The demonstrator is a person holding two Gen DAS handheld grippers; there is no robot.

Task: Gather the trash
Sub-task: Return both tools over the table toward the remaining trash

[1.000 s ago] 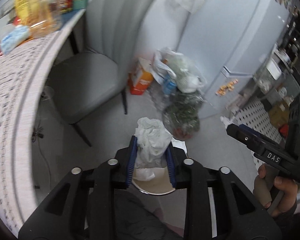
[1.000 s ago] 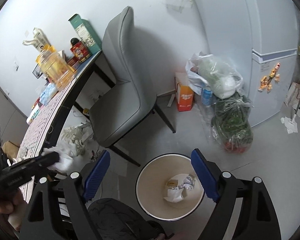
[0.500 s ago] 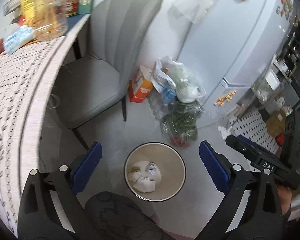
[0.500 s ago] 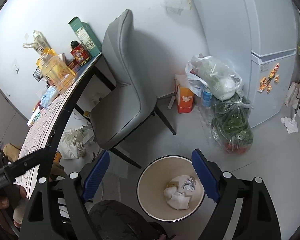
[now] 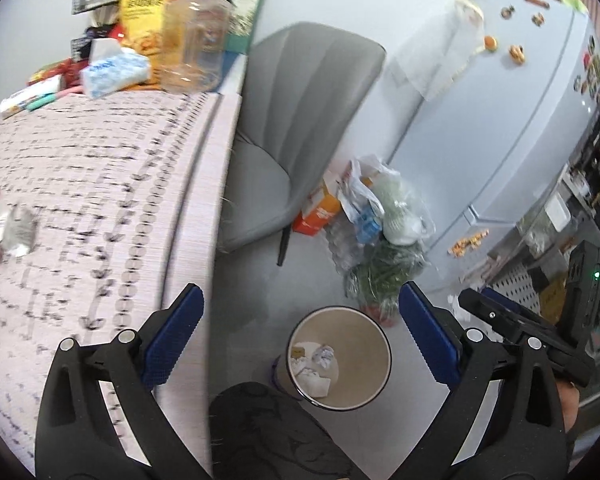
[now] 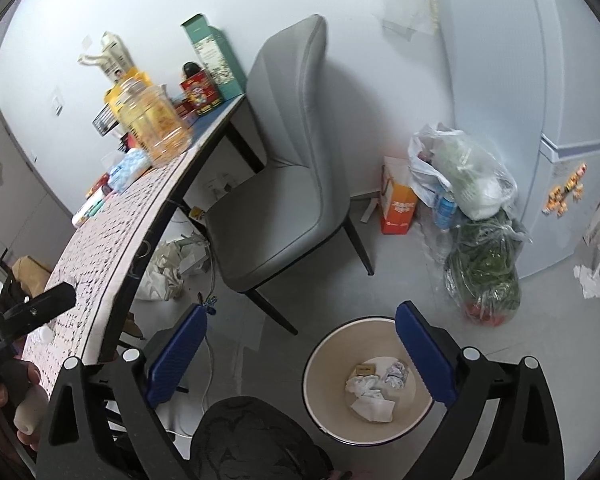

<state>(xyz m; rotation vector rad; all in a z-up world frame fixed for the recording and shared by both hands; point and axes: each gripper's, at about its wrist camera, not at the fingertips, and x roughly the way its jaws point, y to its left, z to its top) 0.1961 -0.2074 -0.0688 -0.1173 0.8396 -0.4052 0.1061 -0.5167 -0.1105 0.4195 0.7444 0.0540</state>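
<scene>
A round cream bin (image 5: 374, 376) stands on the floor below me with crumpled white paper (image 5: 312, 374) inside; it also shows in the right wrist view (image 6: 320, 364), holding the paper (image 6: 370, 398). My left gripper (image 5: 300, 338) is open and empty, above the bin and the table edge. My right gripper (image 6: 300, 354) is open and empty, above the bin's left side. A crumpled wrapper (image 5: 10, 232) lies on the patterned tablecloth (image 5: 80, 208) at the far left.
A grey chair (image 6: 284, 184) stands by the table. Plastic bags (image 6: 468, 184) and an orange box (image 6: 398, 200) sit against the fridge (image 6: 540, 60). A jar (image 5: 192, 36), tissues (image 5: 114, 70) and boxes crowd the table's far end. White bags (image 6: 168, 268) lie under the table.
My left gripper opened and dropped the white paper wad into the bin, then rose and swung left over the table. The right gripper stayed open above the bin.
</scene>
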